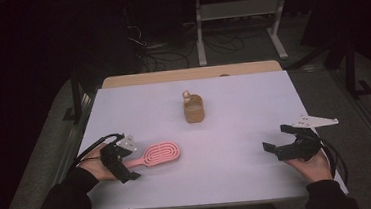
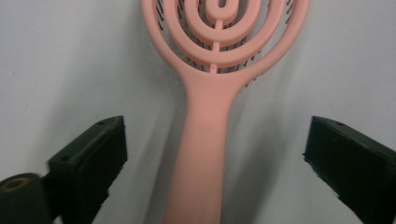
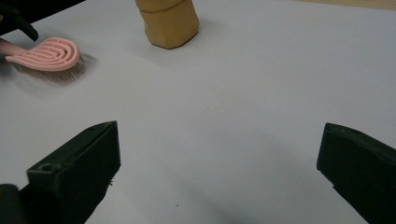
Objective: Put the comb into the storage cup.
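While the left gripper (image 2: 215,163) stands spread astride the pink hairbrush (image 2: 210,116) handle at lower centre, an off-centre squeeze could skid it; the right gripper (image 3: 219,172) also gapes, holding nothing.

Hand-held gripper (image 3: 217,172) jaws spread over white table (image 3: 243,93), facing pink hairbrush (image 3: 49,55).

The worktop (image 1: 235,130) is evenly lit against dark, murky surroundings. Soft shadows flank the pink brush (image 2: 212,116), whose close handle blurs. Grain throughout.

A pink plastic vented hairbrush (image 1: 156,155) lies flat, bristles down, at the near left, handle pointing left.
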`<state>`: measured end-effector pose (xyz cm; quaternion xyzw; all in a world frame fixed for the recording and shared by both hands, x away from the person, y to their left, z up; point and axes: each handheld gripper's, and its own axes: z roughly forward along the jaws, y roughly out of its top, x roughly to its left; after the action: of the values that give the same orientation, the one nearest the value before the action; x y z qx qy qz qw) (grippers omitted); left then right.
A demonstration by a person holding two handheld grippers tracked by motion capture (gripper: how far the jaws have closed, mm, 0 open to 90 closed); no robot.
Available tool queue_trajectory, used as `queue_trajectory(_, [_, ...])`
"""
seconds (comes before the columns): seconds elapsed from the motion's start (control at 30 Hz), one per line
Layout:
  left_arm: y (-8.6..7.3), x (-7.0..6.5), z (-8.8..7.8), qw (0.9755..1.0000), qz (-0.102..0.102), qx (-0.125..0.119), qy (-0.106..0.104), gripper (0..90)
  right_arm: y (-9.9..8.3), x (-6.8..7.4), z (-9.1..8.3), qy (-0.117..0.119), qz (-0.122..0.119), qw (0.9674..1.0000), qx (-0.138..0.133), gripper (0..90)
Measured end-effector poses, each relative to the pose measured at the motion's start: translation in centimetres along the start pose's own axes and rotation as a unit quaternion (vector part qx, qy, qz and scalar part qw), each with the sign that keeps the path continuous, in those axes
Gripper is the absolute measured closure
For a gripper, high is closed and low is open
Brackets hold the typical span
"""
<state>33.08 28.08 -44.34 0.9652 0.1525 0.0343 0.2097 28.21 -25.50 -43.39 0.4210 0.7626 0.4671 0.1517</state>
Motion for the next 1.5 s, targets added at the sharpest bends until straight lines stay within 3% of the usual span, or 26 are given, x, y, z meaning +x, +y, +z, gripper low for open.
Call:
queue_trajectory(0.27, [0.04, -0.01, 0.00, 0.9999, 0.008, -0.007, -0.005, 28.3, 0.00, 0.04, 0.03, 0.001, 0.000, 1.0000, 0.001, 0.0])
queue_trajectory(0.43, [0.15, 0.15, 0.39, 1.0000, -0.003, 0.001, 0.000, 38.8, 0.00, 0.05, 0.05, 0.001, 0.000, 1.0000, 0.002, 0.0])
queue_trajectory(0.63, [0.33, 0.36, 0.80, 1.0000, -0.005, 0.007, 0.001, 47.8, -0.02, 0.05, 0.12, 0.002, -0.001, 1.0000, 0.003, 0.0])
queue_trajectory(0.83, [0.41, 0.34, 0.73, 1.0000, -0.006, -0.001, 0.005, 58.1, -0.03, 0.05, 0.10, 0.002, -0.001, 1.0000, 0.003, 0.0])
queue_trajectory(1.23, [0.74, 0.21, 0.74, 1.0000, 0.004, 0.000, 0.006, 69.1, -0.04, 0.08, 0.20, 0.003, -0.002, 1.0000, 0.005, 0.0])
queue_trajectory(1.5, [0.76, 0.14, 0.66, 0.9999, 0.007, 0.001, 0.010, 69.9, -0.04, 0.05, 0.15, 0.002, -0.001, 1.0000, 0.004, 0.0])
